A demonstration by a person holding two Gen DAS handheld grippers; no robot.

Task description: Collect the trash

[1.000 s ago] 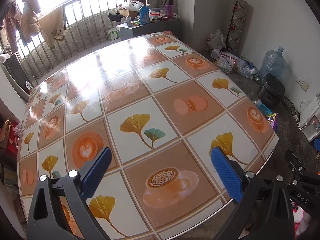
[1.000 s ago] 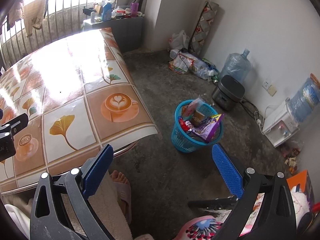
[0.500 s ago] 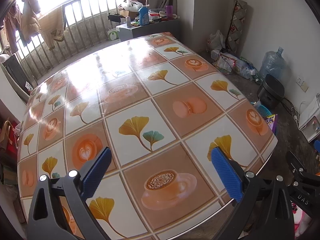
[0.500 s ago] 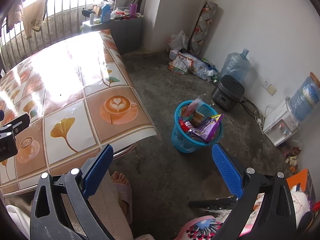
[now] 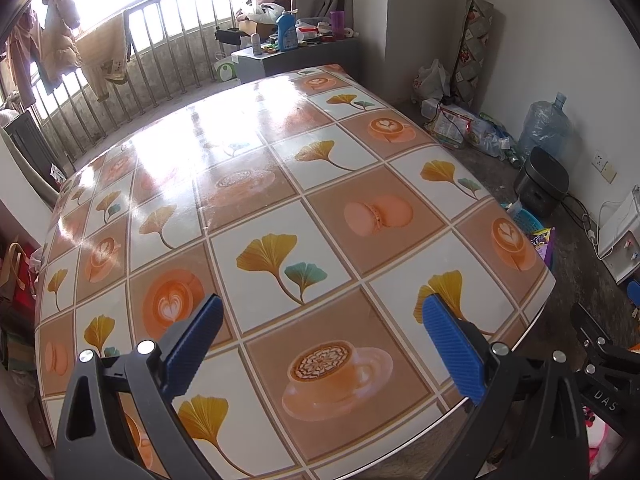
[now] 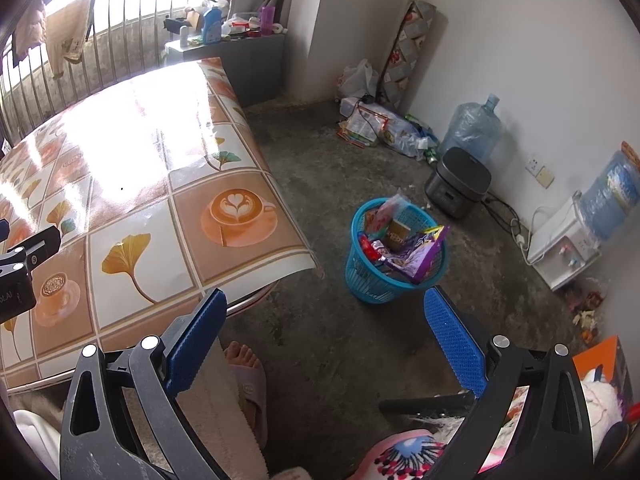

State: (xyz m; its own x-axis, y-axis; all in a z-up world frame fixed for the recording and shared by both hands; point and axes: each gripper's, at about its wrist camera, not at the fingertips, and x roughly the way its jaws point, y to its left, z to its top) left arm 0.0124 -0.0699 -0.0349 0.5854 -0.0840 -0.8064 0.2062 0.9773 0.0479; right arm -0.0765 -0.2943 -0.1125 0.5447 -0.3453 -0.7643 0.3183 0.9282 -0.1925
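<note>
Left gripper [image 5: 320, 344]: jaws spread wide, two blue pads, nothing between them. It hangs over the near edge of the table [image 5: 256, 184], above one printed coffee-cup square of the tablecloth. No loose item is visible on the table surface in the left wrist view.

Right gripper [image 6: 322, 338]: jaws likewise spread wide, two blue pads, nothing held. It hangs over bare concrete floor [image 6: 340, 344] just off the table's near right corner.

One blue basket [image 6: 362, 276] stands on the floor, apart from the table's right edge and beyond the right gripper. It holds the collected trash: several wrappers, of which one purple packet [image 6: 420, 252] leans over the rim on the right side. An exact wrapper count cannot be made.

One dark cooker [image 6: 458, 188] sits behind the basket near the wall. Two water bottles are counted: one [image 6: 472, 128] on the floor, one [image 6: 612, 196] mounted on a white dispenser [image 6: 560, 244]. One slippered foot [image 6: 246, 372] shows below the table's near edge.
</note>
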